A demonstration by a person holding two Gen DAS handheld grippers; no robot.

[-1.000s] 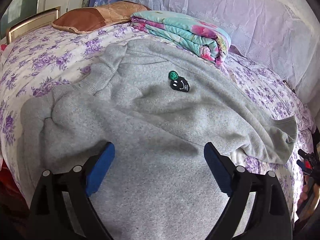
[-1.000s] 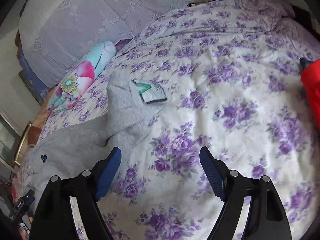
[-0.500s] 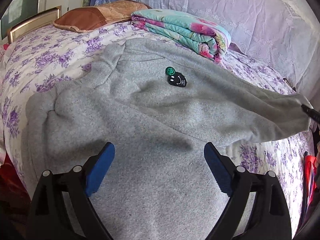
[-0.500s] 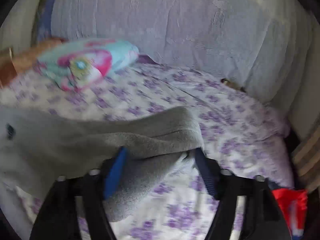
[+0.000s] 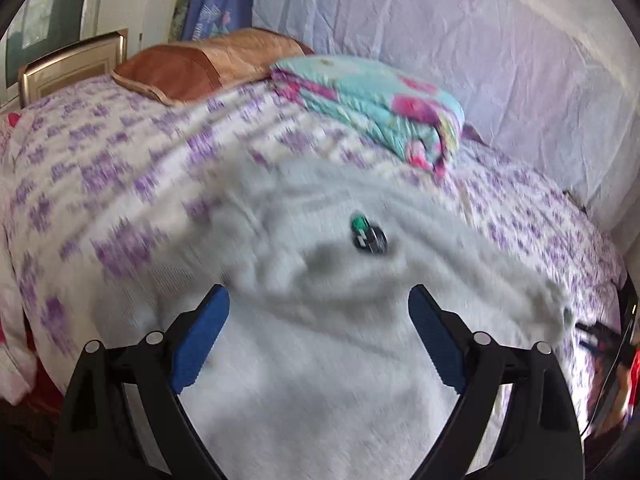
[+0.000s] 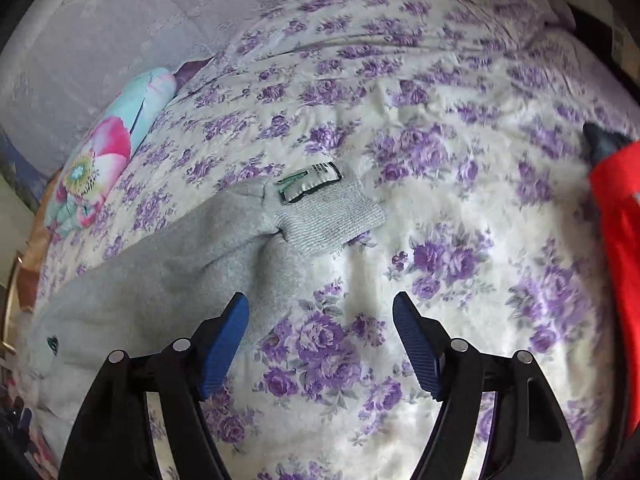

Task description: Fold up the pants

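Note:
Grey fleece pants (image 5: 320,360) lie spread on the flowered bed, with a small black and green patch (image 5: 368,236) near the middle. My left gripper (image 5: 318,320) is open and empty just above the grey cloth. In the right wrist view the pant leg (image 6: 180,276) stretches from the left to its ribbed cuff (image 6: 332,216), which carries a white and green label (image 6: 310,182) and lies flat on the sheet. My right gripper (image 6: 320,332) is open and empty above the sheet, just right of the leg.
A folded teal and pink quilt (image 5: 380,116) and a brown pillow (image 5: 192,68) lie at the back of the bed (image 6: 440,160). A red item (image 6: 616,240) lies at the right edge. A pale headboard cover (image 5: 480,40) stands behind.
My right gripper held the leg's cuff end lifted half a second ago; now it is open and the cuff lies flat on the sheet. My left gripper view has shifted and is blurred.

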